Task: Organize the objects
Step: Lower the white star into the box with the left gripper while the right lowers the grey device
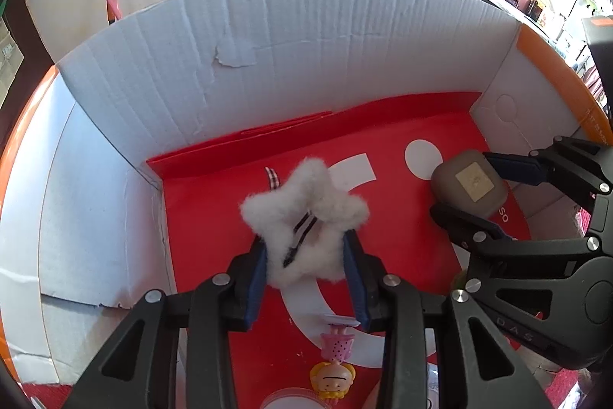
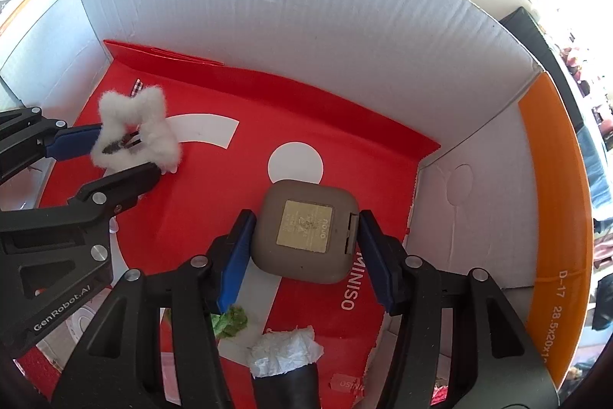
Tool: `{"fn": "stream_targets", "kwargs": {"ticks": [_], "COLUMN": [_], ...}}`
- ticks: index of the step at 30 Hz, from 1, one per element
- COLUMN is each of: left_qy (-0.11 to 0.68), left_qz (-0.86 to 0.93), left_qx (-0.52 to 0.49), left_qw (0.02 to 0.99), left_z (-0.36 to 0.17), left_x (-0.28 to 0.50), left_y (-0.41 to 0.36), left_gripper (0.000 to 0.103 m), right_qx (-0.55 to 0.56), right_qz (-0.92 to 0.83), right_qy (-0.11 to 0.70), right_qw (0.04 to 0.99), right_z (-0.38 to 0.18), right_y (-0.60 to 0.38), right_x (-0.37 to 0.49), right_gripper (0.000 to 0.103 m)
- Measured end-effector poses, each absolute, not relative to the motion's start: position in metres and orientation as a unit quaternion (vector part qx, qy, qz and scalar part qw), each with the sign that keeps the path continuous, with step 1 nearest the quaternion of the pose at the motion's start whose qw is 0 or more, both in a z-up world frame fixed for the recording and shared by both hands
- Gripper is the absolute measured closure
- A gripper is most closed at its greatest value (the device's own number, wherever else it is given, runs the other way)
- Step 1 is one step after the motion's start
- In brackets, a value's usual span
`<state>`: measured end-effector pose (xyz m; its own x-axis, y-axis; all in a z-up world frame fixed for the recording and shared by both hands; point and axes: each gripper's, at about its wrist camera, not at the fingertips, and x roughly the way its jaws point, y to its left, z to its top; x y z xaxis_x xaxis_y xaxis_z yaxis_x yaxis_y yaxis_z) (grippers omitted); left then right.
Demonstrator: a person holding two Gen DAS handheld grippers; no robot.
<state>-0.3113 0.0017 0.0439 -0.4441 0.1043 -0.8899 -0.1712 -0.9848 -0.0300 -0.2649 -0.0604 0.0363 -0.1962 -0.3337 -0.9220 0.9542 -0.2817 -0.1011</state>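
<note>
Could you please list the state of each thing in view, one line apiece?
Left gripper: jaws shut on the fluffy white star.
Fluffy white star: held inside the box.
Right gripper: jaws shut on the grey case.
Grey case: lid closed, held over the red bag.
Cardboard box: open-topped.
Red bag: lying flat on the box floor.
Doll figure: lying on the red bag.
</note>
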Motion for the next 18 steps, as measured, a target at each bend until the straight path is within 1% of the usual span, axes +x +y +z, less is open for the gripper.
{"fn": "stream_targets", "kwargs": {"ticks": [18], "left_qy": [0.024], "left_qz": [0.851], "left_qx": [-0.520], "left_qw": [0.072], "left_z": [0.044], "left_x": [-0.314], "left_y": [0.000], "left_gripper": [0.062], "right_qx": [0.416], "right_qz": [-0.682], "right_qy": [0.372], "right_qw": [0.474], "right_z": [0.043], "right_y": [-0.040], "right_x": [-0.255], "right_gripper": [0.050]}}
